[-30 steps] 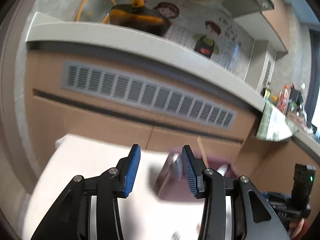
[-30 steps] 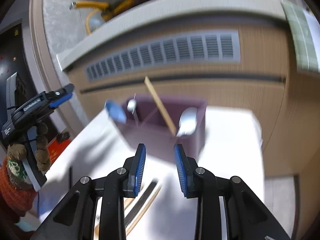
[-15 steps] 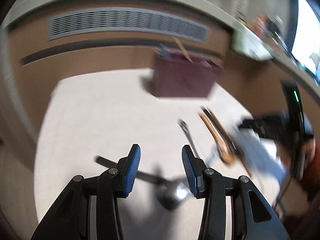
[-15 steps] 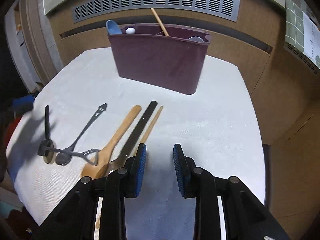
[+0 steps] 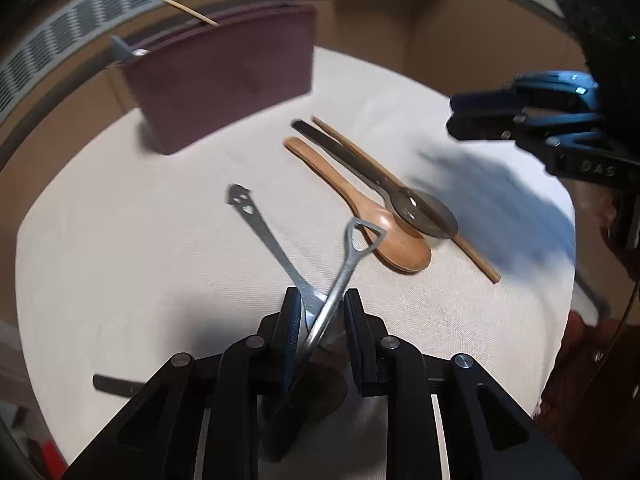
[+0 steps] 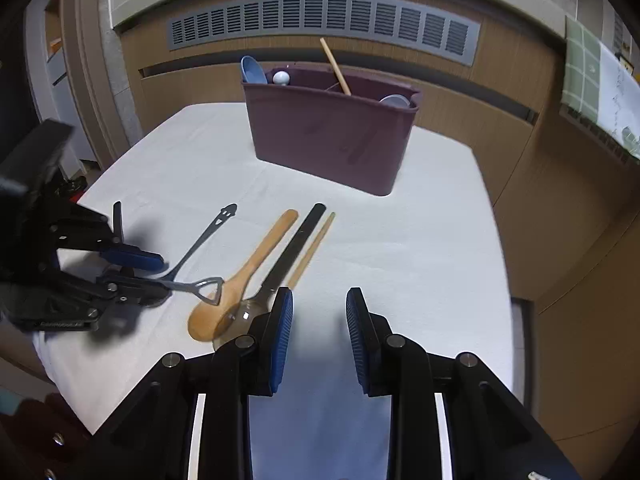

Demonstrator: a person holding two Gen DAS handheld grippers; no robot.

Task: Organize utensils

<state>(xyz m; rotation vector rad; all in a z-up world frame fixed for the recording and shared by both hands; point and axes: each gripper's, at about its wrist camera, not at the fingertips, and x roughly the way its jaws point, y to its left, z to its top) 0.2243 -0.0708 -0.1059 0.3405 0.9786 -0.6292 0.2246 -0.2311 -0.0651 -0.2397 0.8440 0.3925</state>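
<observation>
White-clothed table (image 6: pixel 420 240) w/ L gripper (image 5: pixel 318 316) near edge, jaws just closing round shovel-handled spoon (image 5: pixel 344 272), R gripper (image 6: pixel 319 322) spread & empty, then wooden spoon (image 6: pixel 240 280), dark spoon (image 6: pixel 288 256), chopstick (image 6: pixel 314 246) side by side, maroon caddy (image 6: pixel 332 140) at back.

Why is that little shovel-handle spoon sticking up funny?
The shovel-handled spoon sits tilted between the left gripper jaws, which have just been closing; its handle pokes up off the white tablecloth and crosses over another grey spoon. The other utensils lie flat, nothing spilled.
</observation>
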